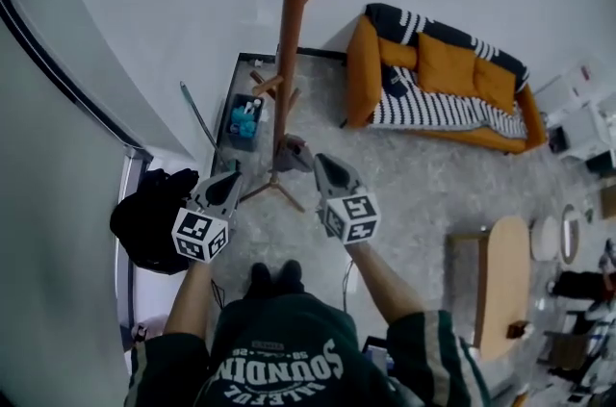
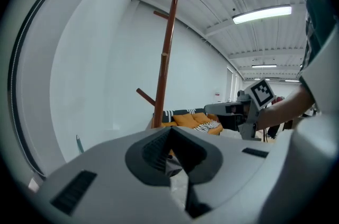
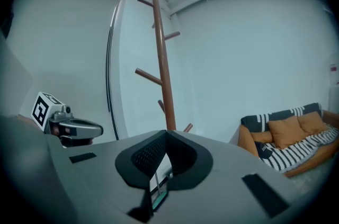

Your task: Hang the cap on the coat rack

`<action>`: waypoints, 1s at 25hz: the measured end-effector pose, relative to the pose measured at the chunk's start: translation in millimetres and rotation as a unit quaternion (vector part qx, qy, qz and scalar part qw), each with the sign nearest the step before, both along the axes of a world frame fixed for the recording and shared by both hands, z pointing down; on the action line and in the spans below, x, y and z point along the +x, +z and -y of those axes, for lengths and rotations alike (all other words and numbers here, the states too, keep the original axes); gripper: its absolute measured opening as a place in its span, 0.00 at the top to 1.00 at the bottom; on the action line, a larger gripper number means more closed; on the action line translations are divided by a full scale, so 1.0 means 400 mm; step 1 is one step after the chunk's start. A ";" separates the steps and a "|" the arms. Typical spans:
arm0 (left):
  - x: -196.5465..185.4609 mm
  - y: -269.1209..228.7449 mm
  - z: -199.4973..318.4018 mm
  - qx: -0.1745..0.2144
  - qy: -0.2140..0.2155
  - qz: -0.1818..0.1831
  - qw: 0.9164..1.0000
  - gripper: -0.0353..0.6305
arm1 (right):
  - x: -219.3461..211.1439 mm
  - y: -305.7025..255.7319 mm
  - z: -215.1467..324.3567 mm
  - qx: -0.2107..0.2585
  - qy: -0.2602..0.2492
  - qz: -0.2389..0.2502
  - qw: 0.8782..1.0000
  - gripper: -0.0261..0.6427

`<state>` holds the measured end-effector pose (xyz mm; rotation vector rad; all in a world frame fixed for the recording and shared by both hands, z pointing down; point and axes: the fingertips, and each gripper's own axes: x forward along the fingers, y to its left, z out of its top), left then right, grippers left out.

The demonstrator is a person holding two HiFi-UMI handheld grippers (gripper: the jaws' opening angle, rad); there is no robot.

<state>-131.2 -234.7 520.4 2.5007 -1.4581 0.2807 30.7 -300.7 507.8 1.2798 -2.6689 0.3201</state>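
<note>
A pale carpeted floor [image 1: 414, 174] fills the room, with an orange sofa [image 1: 438, 78] carrying striped cushions against the far wall on the person's right. The coat rack [image 1: 294, 30] stands straight ahead, a tall brown pole whose long axis runs upright, with short pegs [image 3: 148, 76] slanting upward off it at several heights, all of them bare. At the left edge of the head view a black bundle [image 1: 154, 217] lies on what looks like a low ledge by the wall. It is probably the cap, though its shape is too dark to make out for certain. It sits to the left of the left gripper [image 1: 233, 176], just beside it, and well apart from the right gripper [image 1: 322, 163], so the left hand is the nearer one for a pickup. Both grippers point forward toward the base of the rack, one on either side of the pole's line. Each has its jaws pressed together with nothing between them. Judging from this, the cap is not yet picked up, and the coming move calls for a turn leftward and away from the rack before any lift toward a peg.
</note>
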 end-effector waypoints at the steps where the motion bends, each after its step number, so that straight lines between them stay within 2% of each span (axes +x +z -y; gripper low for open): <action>1: 0.004 -0.014 0.004 0.006 0.002 0.002 1.000 0.95 | -0.002 -0.035 -0.007 0.012 -0.002 -0.001 1.000 0.96; 5: 0.016 -0.057 0.016 0.024 0.007 0.005 1.000 0.95 | -0.011 -0.113 -0.035 0.070 -0.016 -0.033 0.997 0.96; 7: 0.019 -0.072 0.019 0.031 0.008 0.005 0.999 0.95 | -0.005 -0.118 -0.046 0.082 -0.017 -0.053 0.995 0.96; 9: 0.023 -0.085 0.021 0.036 0.009 0.006 0.999 0.95 | -0.004 -0.125 -0.051 0.090 -0.018 -0.051 0.995 0.96; 25: 0.045 -0.071 -0.003 0.028 0.011 0.006 1.000 0.95 | 0.018 -0.131 -0.087 0.086 -0.022 -0.035 0.995 0.96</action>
